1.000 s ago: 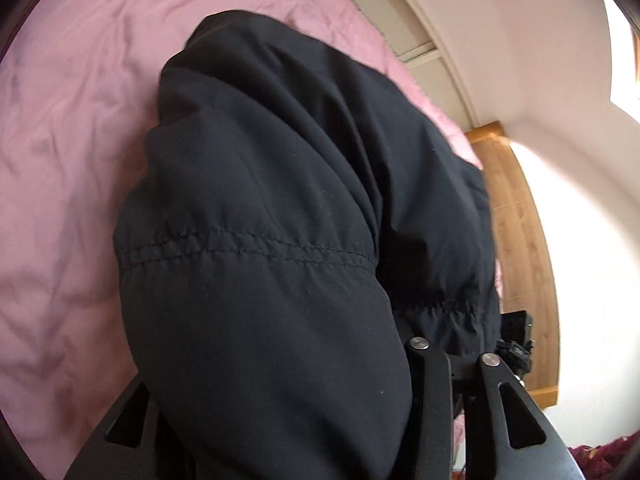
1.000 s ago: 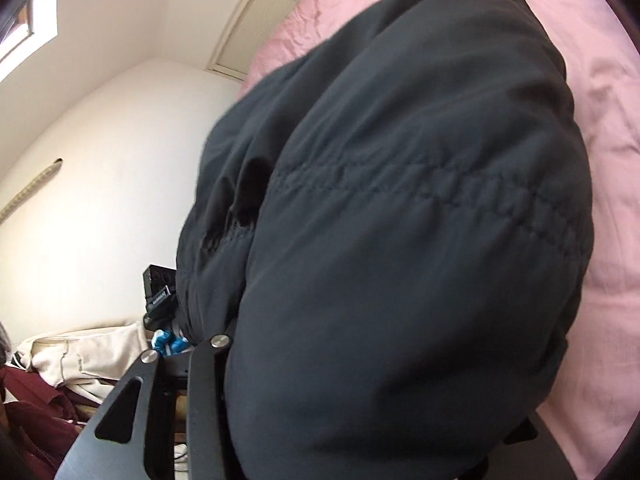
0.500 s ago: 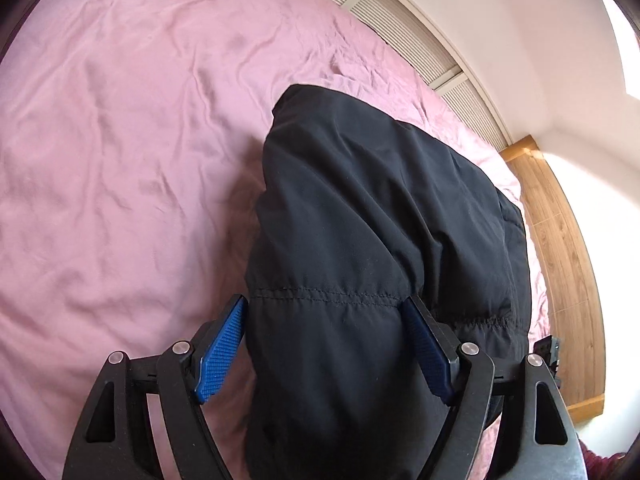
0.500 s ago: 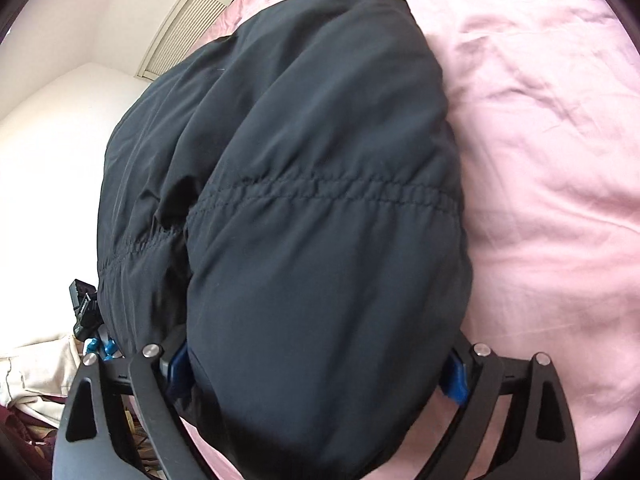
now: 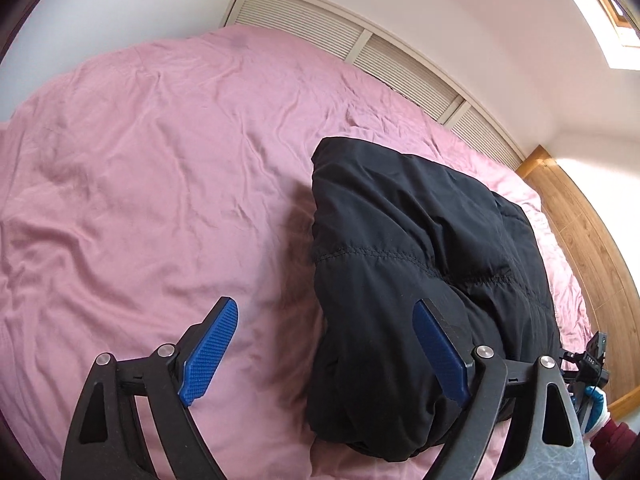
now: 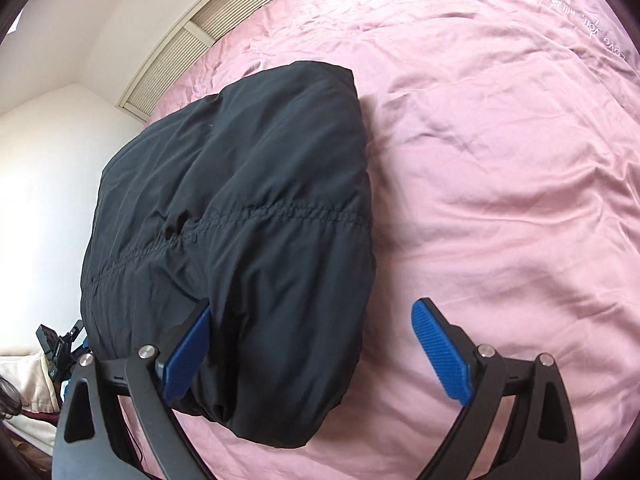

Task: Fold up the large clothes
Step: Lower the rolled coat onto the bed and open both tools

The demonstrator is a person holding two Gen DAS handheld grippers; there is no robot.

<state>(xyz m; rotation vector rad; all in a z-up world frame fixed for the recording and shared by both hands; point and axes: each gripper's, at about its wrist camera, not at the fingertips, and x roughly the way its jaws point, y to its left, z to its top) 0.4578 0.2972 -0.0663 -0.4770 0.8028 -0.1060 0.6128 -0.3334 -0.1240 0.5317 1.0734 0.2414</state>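
In the left wrist view, the black padded quilted jacket [image 5: 424,272] lay folded into a thick bundle on the wrinkled pink bed sheet [image 5: 140,200], near the side of the bed next to the wooden floor [image 5: 592,248]. The left gripper [image 5: 326,344] had its fingers released and they were opening wider; the left blue pad [image 5: 210,352] was over bare sheet, and the right blue pad [image 5: 440,352] was against the near corner of the bundle without pressing it from both sides, so nothing was grasped. I think the bundle was left there because the fold was finished on this side and the gripper only needed to let go. At the lower right edge the other gripper and a dark red sleeve [image 5: 612,440] were partly visible. In the right wrist view, the same jacket [image 6: 240,220] filled the left half, with its stitched seam running across the top layer, and it rested flat on the sheet [image 6: 500,160]. The right gripper [image 6: 312,344] was also released and its fingers were opening; the left pad [image 6: 188,356] touched the edge of the fabric, the right pad [image 6: 442,352] was well apart from it. A louvred white wall panel [image 6: 208,36] stood behind the bed.
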